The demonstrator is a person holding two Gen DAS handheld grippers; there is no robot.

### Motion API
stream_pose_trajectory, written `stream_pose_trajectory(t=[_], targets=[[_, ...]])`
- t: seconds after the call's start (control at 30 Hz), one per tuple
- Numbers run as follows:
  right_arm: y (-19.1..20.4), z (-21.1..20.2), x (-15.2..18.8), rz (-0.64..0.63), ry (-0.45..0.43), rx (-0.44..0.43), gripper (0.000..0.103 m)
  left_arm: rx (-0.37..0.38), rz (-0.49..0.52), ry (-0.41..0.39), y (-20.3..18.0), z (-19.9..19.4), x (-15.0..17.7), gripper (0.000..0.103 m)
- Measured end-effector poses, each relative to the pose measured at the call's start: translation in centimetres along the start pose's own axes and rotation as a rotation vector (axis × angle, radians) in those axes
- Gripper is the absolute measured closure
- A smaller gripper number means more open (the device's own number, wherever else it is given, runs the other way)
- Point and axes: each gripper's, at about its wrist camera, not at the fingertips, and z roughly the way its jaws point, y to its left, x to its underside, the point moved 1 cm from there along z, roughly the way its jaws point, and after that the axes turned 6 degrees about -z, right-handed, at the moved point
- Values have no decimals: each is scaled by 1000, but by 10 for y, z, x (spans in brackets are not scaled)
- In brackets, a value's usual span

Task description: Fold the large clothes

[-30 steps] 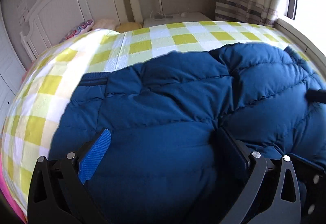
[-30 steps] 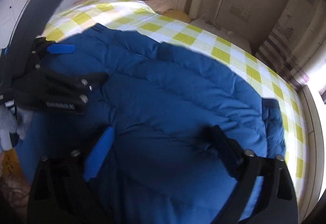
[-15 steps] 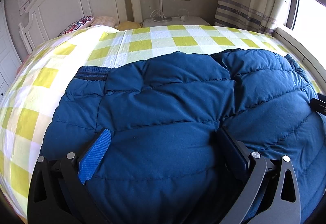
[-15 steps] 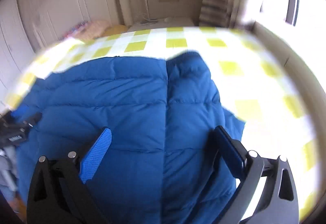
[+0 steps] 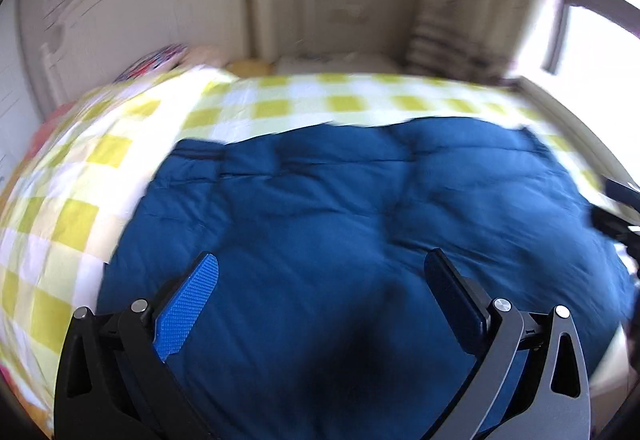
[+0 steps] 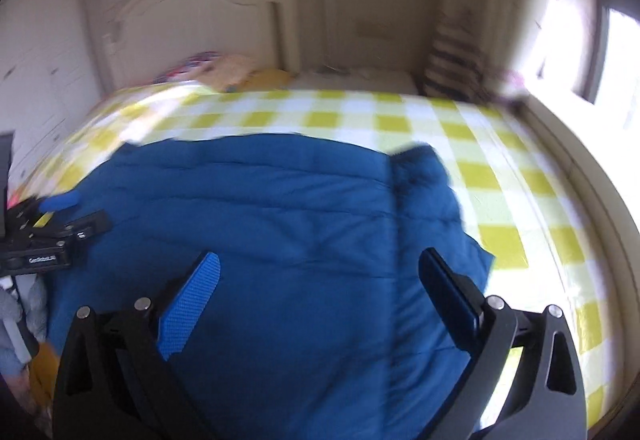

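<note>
A large blue quilted down jacket [image 5: 352, 216] lies folded on a bed with a yellow-and-white checked sheet [image 5: 112, 152]; it also fills the right wrist view [image 6: 280, 224]. My left gripper [image 5: 322, 264] is open and empty, held above the jacket's near part. My right gripper [image 6: 320, 264] is open and empty above the jacket's right half. The left gripper shows at the left edge of the right wrist view [image 6: 60, 216]. Both views are motion-blurred.
A white headboard [image 5: 160, 20] stands at the far end with pillows [image 6: 224, 68] below it. A striped curtain [image 5: 460, 12] and a bright window [image 6: 600, 40] are at the right. The checked sheet [image 6: 520, 200] lies bare to the right of the jacket.
Both grippers have pulled back and lifted away from the jacket, so more of the bed and wall shows. The right wrist view has swung round to face the headboard. Both stay open.
</note>
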Motion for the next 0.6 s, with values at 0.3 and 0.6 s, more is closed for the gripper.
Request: stream_pose_trajectory(t=[0.3, 0.6], targets=[[60, 30, 36, -195, 90, -73, 2, -25, 82, 39, -10, 17, 38, 4], [-32, -10, 65, 3, 90, 59, 3, -115, -110, -18, 88, -18, 63, 4]])
